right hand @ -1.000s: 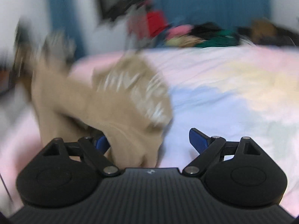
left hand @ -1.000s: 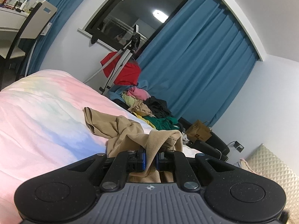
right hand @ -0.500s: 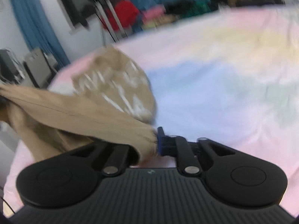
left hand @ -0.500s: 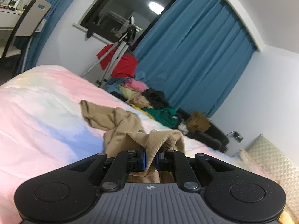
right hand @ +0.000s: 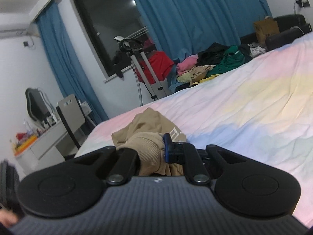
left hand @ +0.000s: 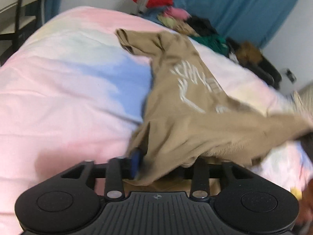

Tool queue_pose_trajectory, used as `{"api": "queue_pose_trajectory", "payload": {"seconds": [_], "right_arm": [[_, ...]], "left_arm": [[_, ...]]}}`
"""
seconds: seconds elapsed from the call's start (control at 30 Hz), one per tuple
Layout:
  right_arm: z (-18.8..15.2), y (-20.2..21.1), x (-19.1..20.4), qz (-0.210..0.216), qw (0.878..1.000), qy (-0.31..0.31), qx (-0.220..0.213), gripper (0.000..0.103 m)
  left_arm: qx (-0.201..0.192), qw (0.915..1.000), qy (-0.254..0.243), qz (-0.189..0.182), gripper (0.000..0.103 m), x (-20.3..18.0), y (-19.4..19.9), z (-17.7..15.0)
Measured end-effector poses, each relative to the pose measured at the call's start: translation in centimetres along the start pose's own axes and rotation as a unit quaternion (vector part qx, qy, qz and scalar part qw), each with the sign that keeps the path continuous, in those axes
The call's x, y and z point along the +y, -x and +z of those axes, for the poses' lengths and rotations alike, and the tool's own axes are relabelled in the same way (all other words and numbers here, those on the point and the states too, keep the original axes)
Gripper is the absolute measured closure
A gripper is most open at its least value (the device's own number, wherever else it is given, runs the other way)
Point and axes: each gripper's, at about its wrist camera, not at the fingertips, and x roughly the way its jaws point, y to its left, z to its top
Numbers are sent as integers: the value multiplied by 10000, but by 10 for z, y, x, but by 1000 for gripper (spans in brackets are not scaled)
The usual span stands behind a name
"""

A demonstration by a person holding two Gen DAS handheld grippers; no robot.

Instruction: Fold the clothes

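A tan sweatshirt point(left hand: 187, 105) with white lettering lies stretched across the pastel bedspread point(left hand: 58, 90). My left gripper point(left hand: 166, 162) has its jaws spread apart, with the shirt's ribbed hem draped over them; only the left blue pad point(left hand: 135, 162) shows. The view is motion-blurred. In the right wrist view my right gripper point(right hand: 154, 150) is shut on the ribbed hem of the same sweatshirt point(right hand: 144, 129), which bunches just beyond the fingers on the bed point(right hand: 244, 105).
A pile of mixed clothes point(right hand: 211, 62) sits at the bed's far side by blue curtains point(right hand: 195, 15). A tripod with a red garment point(right hand: 154, 66) stands near the window. A chair point(right hand: 70, 113) and desk are at the left.
My left gripper has opened and tilted down over the bed; the shirt now spreads out showing its print. My right gripper, shut on the hem, has pulled away and the view has steadied.
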Motion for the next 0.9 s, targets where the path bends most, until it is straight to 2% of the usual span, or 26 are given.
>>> {"api": "queue_pose_trajectory", "payload": {"seconds": [0.03,0.1,0.27,0.37,0.43,0.47,0.57,0.63,0.67,0.7,0.73,0.8,0.9], "right_arm": [[2,-2,-1,5,10000,-31,-24,93],[6,-6,-4,16,9999,-92,-71,92],[16,-14,-10,26,9996,-211,-204,92],[19,-11,-14,2,9993,-214,-296,92],[20,-10,-15,9,9992,-245,-314,92],[19,-10,-16,27,9992,-268,-297,92],[19,-10,-16,60,9992,-303,-256,93],[18,-9,-17,61,9992,-322,-240,92],[18,-9,-18,54,9992,-330,-222,92],[18,-9,-18,47,9992,-340,-203,92],[17,-10,-20,39,9992,-355,-169,92],[16,-10,-23,21,9992,-394,-89,92],[10,-14,-25,5,9990,-404,176,92]], "left_arm": [[11,10000,-49,-4,48,-2,4,-4],[75,9999,-109,13,31,-7,10,-13],[143,9997,-169,93,27,-25,10,-40],[-199,9960,-745,457,27,-46,12,-52],[-582,9852,-1392,818,27,-66,19,-59],[-809,9769,-1726,970,27,-77,23,-63],[-1191,9584,-2320,1158,27,-95,27,-73],[-1393,9504,-2509,1199,39,-100,29,-78],[-1400,9507,-2528,1128,54,-100,30,-78],[-1408,9513,-2537,1044,72,-100,31,-78],[-1420,9540,-2485,895,80,-97,34,-76],[-1439,9587,-2379,595,90,-91,40,-72],[-1363,9730,-1859,-60,92,-70,52,-55]]}}
